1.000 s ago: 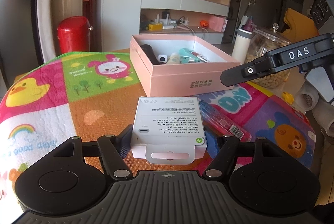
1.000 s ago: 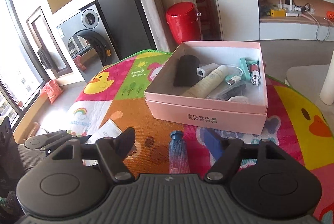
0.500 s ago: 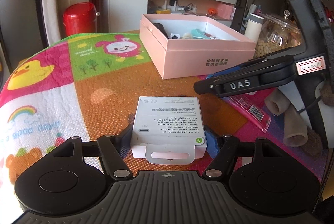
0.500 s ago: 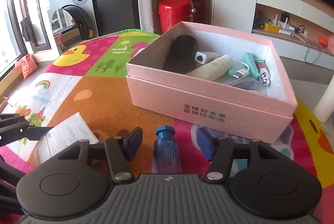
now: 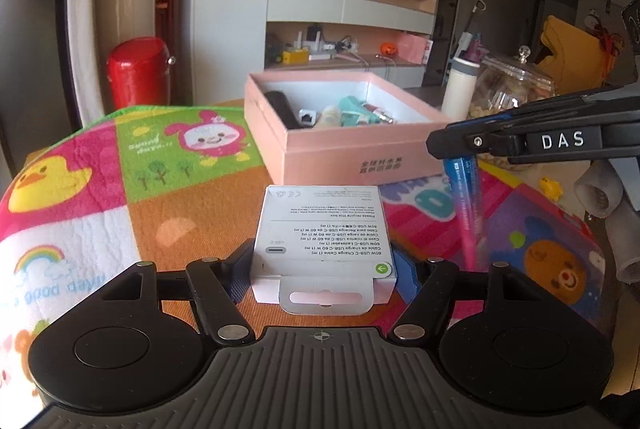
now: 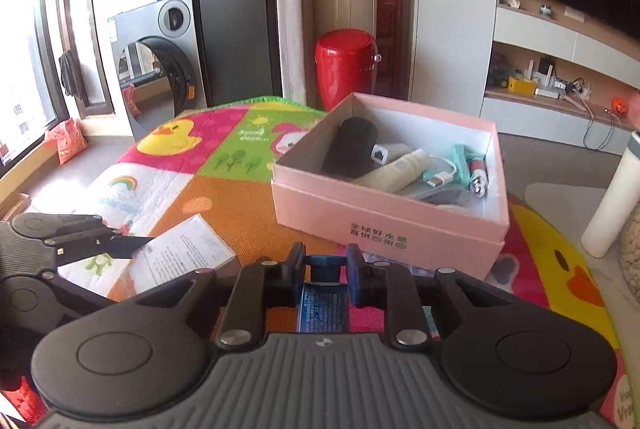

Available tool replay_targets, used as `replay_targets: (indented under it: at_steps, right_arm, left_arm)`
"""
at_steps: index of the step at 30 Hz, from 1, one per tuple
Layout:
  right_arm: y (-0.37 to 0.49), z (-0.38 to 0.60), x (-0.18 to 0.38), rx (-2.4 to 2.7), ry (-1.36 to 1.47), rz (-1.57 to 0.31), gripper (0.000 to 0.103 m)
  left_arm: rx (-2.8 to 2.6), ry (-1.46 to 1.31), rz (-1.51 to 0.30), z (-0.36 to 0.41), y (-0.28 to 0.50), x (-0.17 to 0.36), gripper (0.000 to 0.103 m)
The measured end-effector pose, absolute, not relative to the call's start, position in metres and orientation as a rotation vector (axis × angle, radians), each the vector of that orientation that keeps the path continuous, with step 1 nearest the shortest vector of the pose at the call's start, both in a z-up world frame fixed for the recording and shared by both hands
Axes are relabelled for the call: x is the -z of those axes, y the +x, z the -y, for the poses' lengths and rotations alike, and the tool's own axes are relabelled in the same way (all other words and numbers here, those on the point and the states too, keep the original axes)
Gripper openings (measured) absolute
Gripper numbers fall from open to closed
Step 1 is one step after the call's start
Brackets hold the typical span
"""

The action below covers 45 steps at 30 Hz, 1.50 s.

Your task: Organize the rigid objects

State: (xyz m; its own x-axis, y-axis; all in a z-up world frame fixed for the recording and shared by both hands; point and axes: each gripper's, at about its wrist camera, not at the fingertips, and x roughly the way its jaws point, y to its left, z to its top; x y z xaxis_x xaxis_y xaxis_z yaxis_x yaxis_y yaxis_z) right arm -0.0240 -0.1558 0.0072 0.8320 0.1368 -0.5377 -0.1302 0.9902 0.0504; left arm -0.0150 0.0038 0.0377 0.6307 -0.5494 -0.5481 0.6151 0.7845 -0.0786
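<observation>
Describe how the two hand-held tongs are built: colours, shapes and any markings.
Both the left tongs and the right tongs are matte black with a ribbed grey base, round side discs, silver rivets and blue pads. White "DAS" lettering marks the right tongs' side.

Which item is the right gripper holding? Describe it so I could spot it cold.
Start at the open pink box on the colourful play mat. Just in front of its printed side, the right gripper is shut on a slim tube. Its blue cap and blue-to-pink body set it apart from the flat white carton nearby.
</observation>
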Motion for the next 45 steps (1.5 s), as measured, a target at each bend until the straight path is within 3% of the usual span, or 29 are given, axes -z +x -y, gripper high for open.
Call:
replay_targets:
  at_steps: [9, 13, 15, 18, 21, 26, 30, 38, 40, 45]
  right_arm:
    - [-0.012, 0.191, -0.119, -0.045, 0.065, -0.343, 0.02]
    - [0.048, 0.212, -0.149, -0.019, 0.051, -0.39, 0.026]
    - [0.072, 0.223, -0.144, 0.052, 0.026, -0.418, 0.055]
    - [0.079, 0.243, -0.121, 0.122, 0.018, -0.441, 0.057]
    - [0.063, 0.259, -0.087, 0.091, 0.034, -0.474, 0.064]
    - [0.033, 0.258, -0.025, 0.029, -0.035, -0.549, 0.065]
    - [0.025, 0.242, 0.01, -0.039, -0.056, -0.6, 0.065]
    - [0.06, 0.204, 0.025, -0.054, -0.143, -0.573, 0.07]
    - [0.077, 0.194, 0.024, -0.096, -0.137, -0.568, 0.07]
    - [0.115, 0.16, 0.024, -0.137, -0.149, -0.553, 0.071]
  left_arm:
    - [0.704, 0.068, -0.432, 0.038, 0.047, -0.138, 0.074]
    - [0.695, -0.097, -0.627, 0.071, 0.126, -0.132, 0.074]
    - [0.658, -0.099, -0.704, 0.087, 0.153, -0.11, 0.072]
    - [0.59, -0.073, -0.747, 0.088, 0.164, -0.086, 0.064]
    - [0.547, -0.105, -0.726, 0.072, 0.158, -0.072, 0.064]
    - [0.49, -0.042, -0.651, 0.048, 0.126, -0.068, 0.064]
    - [0.408, 0.068, -0.698, 0.056, 0.125, -0.053, 0.064]
    - [0.31, 0.03, -0.695, 0.014, 0.132, -0.054, 0.067]
    - [0.26, 0.016, -0.677, -0.002, 0.134, -0.054, 0.071]
    - [0.179, -0.006, -0.645, -0.032, 0.145, -0.05, 0.096]
